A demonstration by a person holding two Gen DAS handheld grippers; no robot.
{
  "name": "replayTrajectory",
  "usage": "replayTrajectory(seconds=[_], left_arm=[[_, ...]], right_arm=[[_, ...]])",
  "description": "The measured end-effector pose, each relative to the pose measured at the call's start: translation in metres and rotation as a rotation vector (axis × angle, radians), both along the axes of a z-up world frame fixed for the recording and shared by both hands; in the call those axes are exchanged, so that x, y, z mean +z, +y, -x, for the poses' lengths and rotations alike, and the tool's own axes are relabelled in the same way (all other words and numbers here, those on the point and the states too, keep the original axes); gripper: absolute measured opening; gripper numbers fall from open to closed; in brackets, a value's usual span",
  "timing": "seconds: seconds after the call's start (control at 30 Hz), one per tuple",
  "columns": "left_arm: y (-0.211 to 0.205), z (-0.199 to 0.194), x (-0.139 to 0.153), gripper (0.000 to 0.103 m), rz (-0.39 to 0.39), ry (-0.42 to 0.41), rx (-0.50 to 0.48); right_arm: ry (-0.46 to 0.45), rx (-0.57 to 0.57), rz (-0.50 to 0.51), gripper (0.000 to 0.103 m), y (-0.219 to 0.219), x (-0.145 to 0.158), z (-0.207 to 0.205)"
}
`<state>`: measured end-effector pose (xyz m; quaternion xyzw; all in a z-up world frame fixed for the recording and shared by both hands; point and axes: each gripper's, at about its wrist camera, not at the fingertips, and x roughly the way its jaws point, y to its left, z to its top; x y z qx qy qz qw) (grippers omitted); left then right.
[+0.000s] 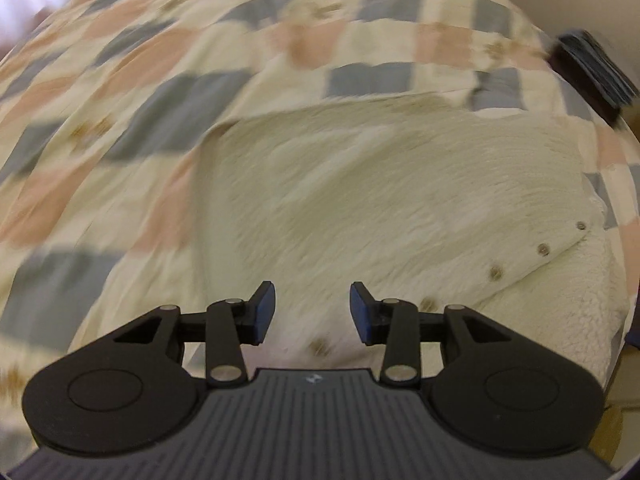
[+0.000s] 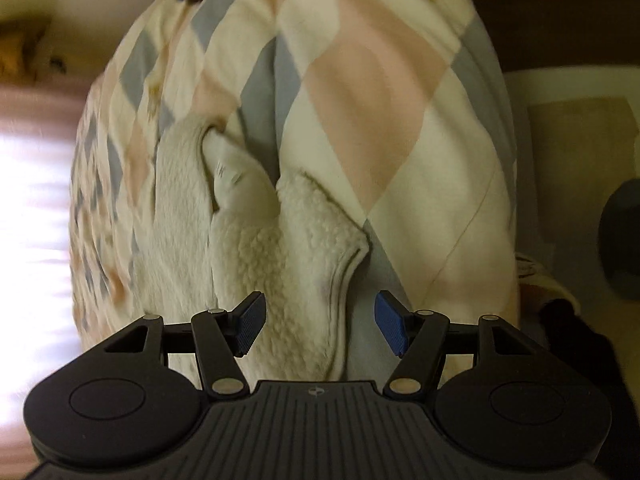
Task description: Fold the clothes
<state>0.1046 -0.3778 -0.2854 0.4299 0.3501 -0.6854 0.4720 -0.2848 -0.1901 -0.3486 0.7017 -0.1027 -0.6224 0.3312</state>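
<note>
left wrist view: the left gripper (image 1: 312,312) points down at a cream fleece garment (image 1: 380,208) lying on a bed covered by a checked quilt (image 1: 160,92) of cream, pink and grey-blue squares. its jaws stand apart with nothing between them, the blue pads (image 1: 265,312) clear of the cloth. a row of small dark snaps (image 1: 542,249) runs along one edge of the garment to the right, where a fluffier layer shows beneath the flap. a dark folded item (image 1: 588,72) sits at the far right edge of the quilt. the picture is blurred.

right wrist view: the right gripper (image 2: 320,326) hangs above the same fleece garment (image 2: 256,248), bunched here in thick folds on the checked quilt (image 2: 360,100). its jaws are wide apart; a curled hem of the fleece (image 2: 340,280) lies in the gap, but the pads do not press it. bright light washes out the left side, and a pale floor shows at the right.
</note>
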Motion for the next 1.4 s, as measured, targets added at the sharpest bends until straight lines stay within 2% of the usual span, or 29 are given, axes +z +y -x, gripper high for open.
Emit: replayTrajectory(seconds=[0.23, 0.27, 0.3, 0.33, 0.37, 0.4, 0.43, 0.47, 0.5, 0.6, 0.73, 0.8, 0.9, 0.93, 0.97, 1.0, 1.07, 1.1, 1.13, 1.2, 1.3, 1.4], left_arm=[[-0.058, 0.117, -0.001, 0.04, 0.052, 0.04, -0.277], [-0.065, 0.138, -0.003, 0.04, 0.058, 0.038, -0.321], [-0.073, 0.159, -0.005, 0.04, 0.062, 0.042, -0.367], [-0.082, 0.181, -0.008, 0.04, 0.066, 0.053, -0.415], [-0.09, 0.202, -0.011, 0.041, 0.069, 0.061, -0.459], [-0.098, 0.221, -0.014, 0.042, 0.071, 0.069, -0.501], [-0.106, 0.24, -0.019, 0.045, 0.073, 0.075, -0.537], [-0.115, 0.258, -0.024, 0.048, 0.075, 0.081, -0.574], [-0.123, 0.275, -0.029, 0.048, 0.071, 0.088, -0.607], [-0.153, 0.322, -0.05, 0.049, 0.024, 0.119, -0.688], [-0.182, 0.365, -0.078, 0.053, -0.064, 0.147, -0.777], [-0.187, 0.376, -0.09, 0.059, -0.089, 0.138, -0.808], [-0.19, 0.387, -0.103, 0.058, -0.116, 0.129, -0.838], [-0.189, 0.388, -0.104, 0.049, -0.118, 0.13, -0.844], [-0.185, 0.388, -0.102, 0.031, -0.115, 0.135, -0.852], [-0.181, 0.387, -0.1, 0.027, -0.111, 0.139, -0.861], [-0.17, 0.385, -0.095, 0.014, -0.077, 0.134, -0.882], [-0.164, 0.381, -0.089, 0.013, -0.056, 0.135, -0.883], [-0.16, 0.375, -0.081, 0.012, -0.03, 0.143, -0.868], [-0.153, 0.36, -0.059, 0.012, 0.02, 0.183, -0.82], [-0.143, 0.321, -0.008, 0.011, 0.13, 0.252, -0.716], [-0.131, 0.266, 0.056, 0.011, 0.274, 0.307, -0.556]], right_arm=[[-0.005, -0.095, 0.06, 0.063, -0.008, -0.03, 0.012], [-0.008, -0.098, 0.068, 0.06, -0.012, -0.035, 0.012], [0.01, -0.076, 0.081, 0.029, -0.016, -0.034, 0.012], [0.031, -0.051, 0.095, 0.017, -0.021, -0.033, 0.012], [0.047, -0.034, 0.096, 0.017, -0.022, -0.031, 0.013], [0.062, -0.018, 0.095, 0.017, -0.023, -0.029, 0.015], [0.078, -0.002, 0.094, 0.03, -0.024, -0.027, 0.017], [0.093, 0.014, 0.092, 0.036, -0.025, -0.024, 0.018], [0.08, 0.005, 0.094, 0.048, -0.024, -0.026, 0.021], [0.023, -0.037, 0.1, 0.052, -0.017, -0.035, 0.03], [-0.034, -0.057, 0.115, 0.066, -0.018, -0.046, 0.04], [-0.043, -0.042, 0.121, 0.067, -0.024, -0.051, 0.042], [-0.067, -0.056, 0.12, 0.067, -0.024, -0.058, 0.045], [-0.075, -0.062, 0.12, 0.067, -0.023, -0.06, 0.045], [-0.075, -0.059, 0.121, 0.067, -0.024, -0.06, 0.046], [-0.075, -0.054, 0.122, 0.067, -0.025, -0.06, 0.046], [-0.07, -0.048, 0.125, 0.055, -0.027, -0.06, 0.048], [-0.065, -0.048, 0.127, 0.034, -0.028, -0.059, 0.049], [-0.061, -0.047, 0.128, 0.024, -0.03, -0.057, 0.05], [-0.028, -0.038, 0.138, 0.018, -0.033, -0.048, 0.051], [0.072, -0.008, 0.166, 0.016, -0.04, -0.02, 0.05], [0.241, 0.053, 0.254, 0.015, -0.051, 0.03, 0.048]])
